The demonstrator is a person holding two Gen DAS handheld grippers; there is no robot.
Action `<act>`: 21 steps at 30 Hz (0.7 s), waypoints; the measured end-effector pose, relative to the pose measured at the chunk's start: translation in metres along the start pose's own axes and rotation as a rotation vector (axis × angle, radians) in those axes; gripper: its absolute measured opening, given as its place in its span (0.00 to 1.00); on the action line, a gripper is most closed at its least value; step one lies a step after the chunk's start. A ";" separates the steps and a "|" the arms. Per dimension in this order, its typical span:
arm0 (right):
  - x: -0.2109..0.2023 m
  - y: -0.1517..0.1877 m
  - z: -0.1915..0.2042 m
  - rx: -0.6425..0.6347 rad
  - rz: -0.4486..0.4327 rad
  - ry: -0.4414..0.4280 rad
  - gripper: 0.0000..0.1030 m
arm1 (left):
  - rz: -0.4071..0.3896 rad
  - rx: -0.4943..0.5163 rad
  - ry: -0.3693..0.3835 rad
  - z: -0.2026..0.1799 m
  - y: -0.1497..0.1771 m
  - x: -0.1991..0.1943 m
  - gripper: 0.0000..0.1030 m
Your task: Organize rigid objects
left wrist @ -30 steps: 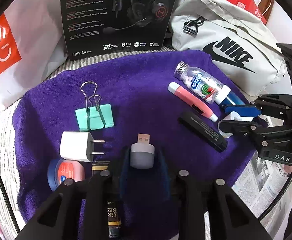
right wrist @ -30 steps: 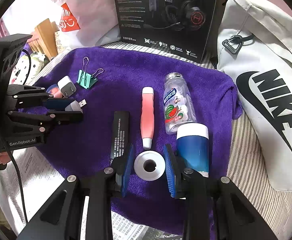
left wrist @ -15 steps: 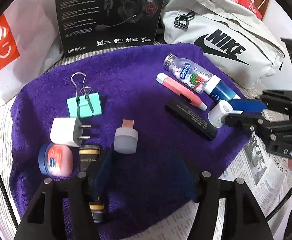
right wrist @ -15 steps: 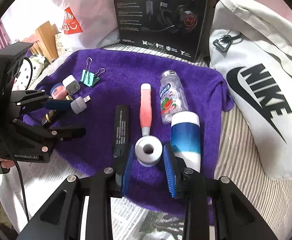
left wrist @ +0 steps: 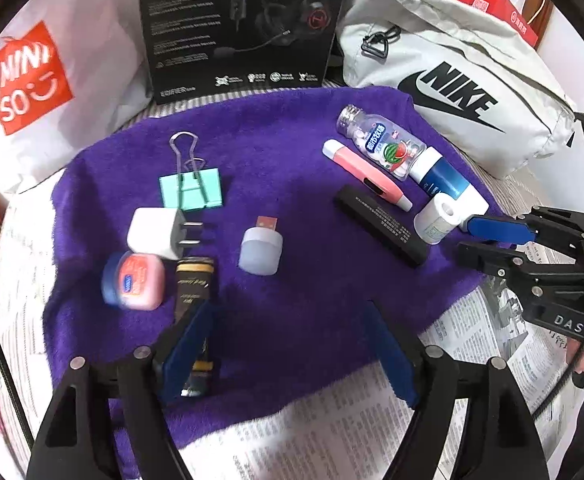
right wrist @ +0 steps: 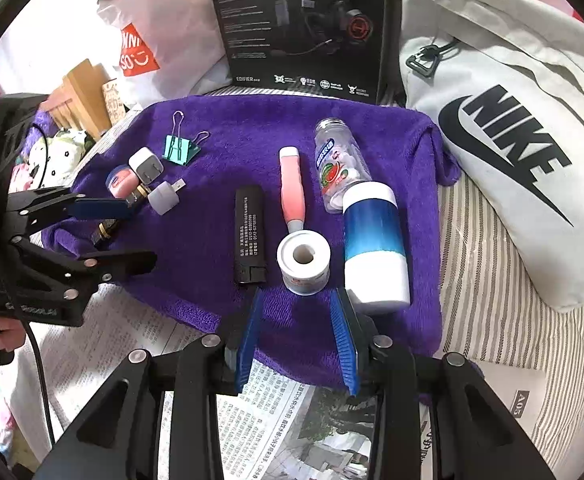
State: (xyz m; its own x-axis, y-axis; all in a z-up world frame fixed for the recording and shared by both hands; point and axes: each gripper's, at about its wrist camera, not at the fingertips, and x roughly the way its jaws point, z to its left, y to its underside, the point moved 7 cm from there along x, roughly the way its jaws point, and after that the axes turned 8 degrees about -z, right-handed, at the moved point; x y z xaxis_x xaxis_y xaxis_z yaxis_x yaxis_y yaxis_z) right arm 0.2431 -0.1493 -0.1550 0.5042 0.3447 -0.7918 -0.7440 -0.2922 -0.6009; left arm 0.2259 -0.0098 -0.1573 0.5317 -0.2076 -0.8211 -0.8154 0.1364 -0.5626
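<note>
A purple towel (left wrist: 292, 152) carries the objects. On its left lie a grey USB plug light (left wrist: 260, 247), a white charger (left wrist: 156, 233), a green binder clip (left wrist: 191, 189), a pink jar (left wrist: 133, 281) and a gold-black tube (left wrist: 193, 288). On its right lie a white tape roll (right wrist: 303, 258), a black bar (right wrist: 249, 234), a pink pen (right wrist: 292, 190), a candy bottle (right wrist: 338, 168) and a blue-white container (right wrist: 374, 242). My left gripper (left wrist: 287, 344) is open and empty, behind the USB light. My right gripper (right wrist: 298, 332) is open and empty, just behind the tape roll.
A black headset box (right wrist: 304, 28) stands behind the towel. A white Nike bag (right wrist: 512, 132) lies to the right, a Miniso bag (left wrist: 31, 80) to the left. Newspaper (right wrist: 292, 420) covers the near surface, over striped cloth (right wrist: 492, 280).
My left gripper opened, let go of the USB light and drew back. My right gripper opened, left the tape roll on the towel and pulled back.
</note>
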 end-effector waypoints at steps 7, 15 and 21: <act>-0.017 0.003 -0.001 0.025 -0.024 0.035 0.53 | -0.032 0.009 -0.012 0.000 0.007 -0.030 0.84; -0.059 0.017 0.009 0.070 -0.071 0.065 0.86 | -0.115 -0.070 -0.038 0.000 0.017 -0.078 0.99; -0.082 0.039 0.014 0.129 -0.070 0.105 0.92 | -0.159 -0.112 -0.071 -0.005 0.028 -0.114 1.00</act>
State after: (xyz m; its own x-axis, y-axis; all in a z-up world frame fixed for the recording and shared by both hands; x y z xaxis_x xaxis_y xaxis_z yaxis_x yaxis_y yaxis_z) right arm 0.1662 -0.1765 -0.1117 0.5946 0.2626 -0.7599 -0.7522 -0.1520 -0.6411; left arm 0.1411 0.0133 -0.0793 0.6673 -0.1484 -0.7299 -0.7383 -0.0021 -0.6745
